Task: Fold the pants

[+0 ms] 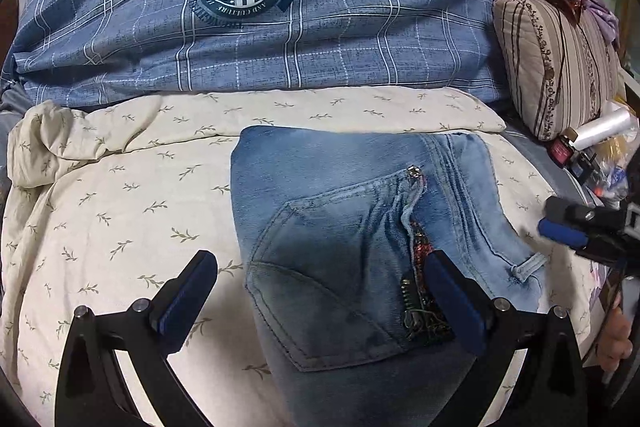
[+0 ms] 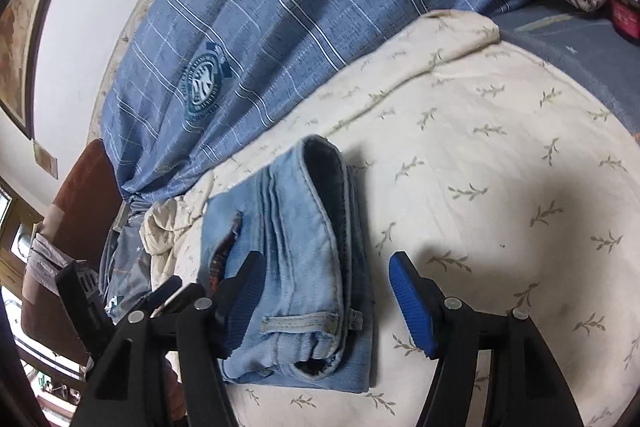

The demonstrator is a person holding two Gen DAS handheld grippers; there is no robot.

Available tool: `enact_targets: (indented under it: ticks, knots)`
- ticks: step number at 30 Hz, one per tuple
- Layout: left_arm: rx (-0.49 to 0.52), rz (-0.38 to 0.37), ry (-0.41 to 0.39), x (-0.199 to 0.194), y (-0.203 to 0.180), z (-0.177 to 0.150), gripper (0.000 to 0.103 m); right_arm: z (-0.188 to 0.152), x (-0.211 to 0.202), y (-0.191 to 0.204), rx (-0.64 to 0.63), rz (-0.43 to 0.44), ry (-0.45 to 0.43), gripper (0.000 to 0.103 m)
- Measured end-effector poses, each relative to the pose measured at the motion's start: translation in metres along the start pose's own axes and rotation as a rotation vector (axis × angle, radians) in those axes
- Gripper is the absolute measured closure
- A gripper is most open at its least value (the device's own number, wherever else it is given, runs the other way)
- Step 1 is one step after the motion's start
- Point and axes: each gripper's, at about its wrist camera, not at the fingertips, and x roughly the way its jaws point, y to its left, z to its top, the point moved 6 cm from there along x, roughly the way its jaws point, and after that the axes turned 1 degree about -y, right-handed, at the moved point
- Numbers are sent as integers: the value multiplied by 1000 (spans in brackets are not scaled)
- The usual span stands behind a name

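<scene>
— On the cream leaf-print cover (image 1: 120,211), how many pants?

— One pair of pants (image 1: 360,247), folded into a compact bundle, back pocket up, its long axis running from the waistband toward the blue plaid duvet (image 1: 248,19).

— And the grippers?

— Two. The left gripper (image 1: 320,295) angles down, jaws wide, straddling the pocket. The right gripper (image 2: 324,303) also stands open over the waistband edge; its left pad possibly brushes denim.

— Anything else?

— One striped pillow (image 1: 552,67).

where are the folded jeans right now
The folded jeans lie on the cream leaf-print quilt, low and centre in both wrist views, in front of the blue plaid duvet.
</scene>
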Motion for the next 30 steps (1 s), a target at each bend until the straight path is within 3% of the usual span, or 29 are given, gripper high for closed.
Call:
enact_targets:
  ticks: [4,11,16,22,30]
  knots:
    - [-9,20,-10,-4,7,2,0,0,-6,22,-79,53,-34,35]
    - [24,22,13,-9,14,-4,0,-25,15,47,-177,114,116,35]
    - [122,31,45,-8,6,-17,0,-50,43,43,-224,35,260,35]
    - [171,41,15,-12,3,-24,0,-59,45,46,-248,32,265,35]
    - [155,56,14,-9,3,-31,0,-71,44,53,-353,-79,223,35]
